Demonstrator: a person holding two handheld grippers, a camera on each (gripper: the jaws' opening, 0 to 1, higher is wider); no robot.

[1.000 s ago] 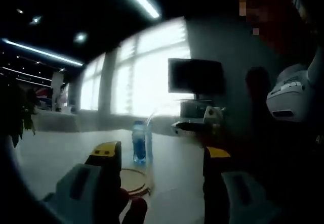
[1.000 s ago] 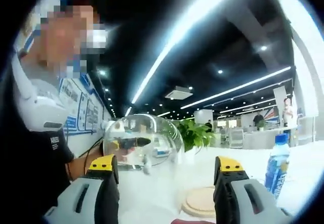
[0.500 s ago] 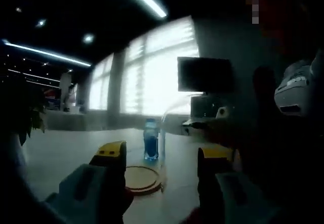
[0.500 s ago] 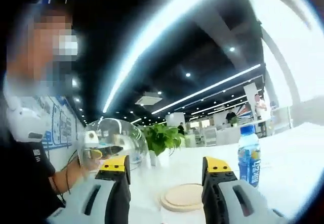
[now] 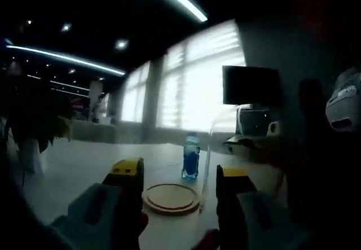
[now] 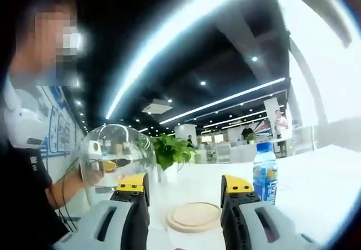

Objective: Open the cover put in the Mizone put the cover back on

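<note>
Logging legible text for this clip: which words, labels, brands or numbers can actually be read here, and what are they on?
No text can be read for certain.
Bottle: the blue label carries print, too small and blurred to read.
Wall boards: blue and white panels, lettering too small.
Person's dark sleeve: a small pale mark, unreadable.
Far banner: coloured, no letters legible.
Wooden disc: no marking visible.

Left tool [image 5: 172,174]: two grey moulded jaws, each with a yellow tip cap, dim and backlit. Right tool [image 6: 184,185]: same build, grey plastic jaws with a slot recess on the upper face, yellow caps with a small dark mark at the tips. Person [image 6: 25,176] at the left edge of the right gripper view wears a dark short-sleeved top with small white lettering on the sleeve.
</note>
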